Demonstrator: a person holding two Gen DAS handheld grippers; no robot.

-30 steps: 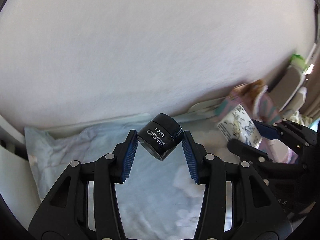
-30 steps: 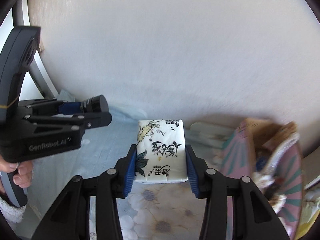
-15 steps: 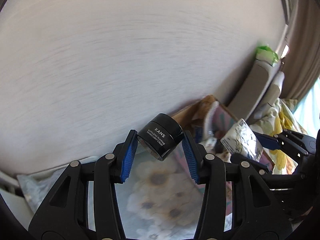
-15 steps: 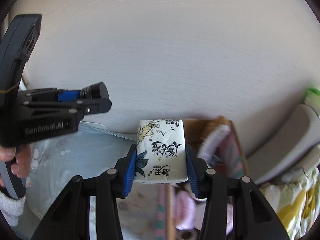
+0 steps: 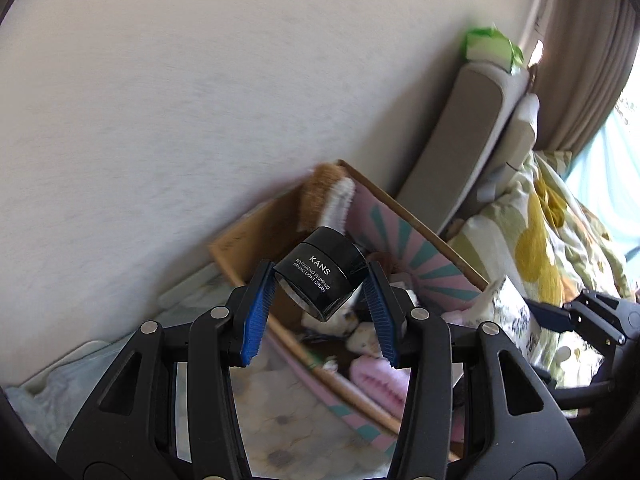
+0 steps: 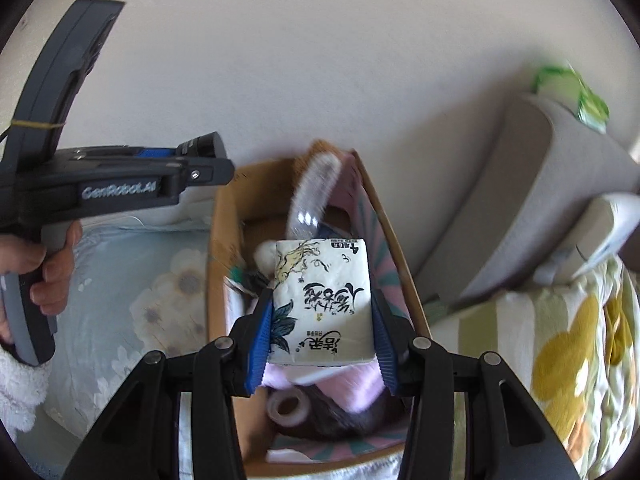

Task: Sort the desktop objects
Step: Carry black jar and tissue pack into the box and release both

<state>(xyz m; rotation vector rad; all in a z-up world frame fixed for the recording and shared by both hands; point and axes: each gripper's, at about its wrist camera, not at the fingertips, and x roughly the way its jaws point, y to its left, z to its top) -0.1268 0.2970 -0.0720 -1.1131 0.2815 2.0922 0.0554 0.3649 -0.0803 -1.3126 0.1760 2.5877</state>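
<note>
Left wrist view: one left gripper (image 5: pixel 320 302), fingers clamped on one black cream jar (image 5: pixel 320 276), tilted, lettered "KANS … LIGHT CREAM", held above one cardboard box (image 5: pixel 420 224). At 3 o'clock, one tissue pack (image 5: pixel 510 312).

Right wrist view: one right gripper (image 6: pixel 322 326), fingers squeezing the white tissue pack (image 6: pixel 322 300) printed with Chinese characters, over the box (image 6: pixel 218 272). At 9 o'clock, the left gripper (image 6: pixel 208 162) reads "GenRobot.AI".

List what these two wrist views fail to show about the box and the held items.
- Cardboard box contents, right wrist view: largely hidden behind the white printed tissue pack.
- Black KANS cream jar base, left wrist view: faces away.
- Box's near end, left wrist view: covered by gripper fingers.
</note>
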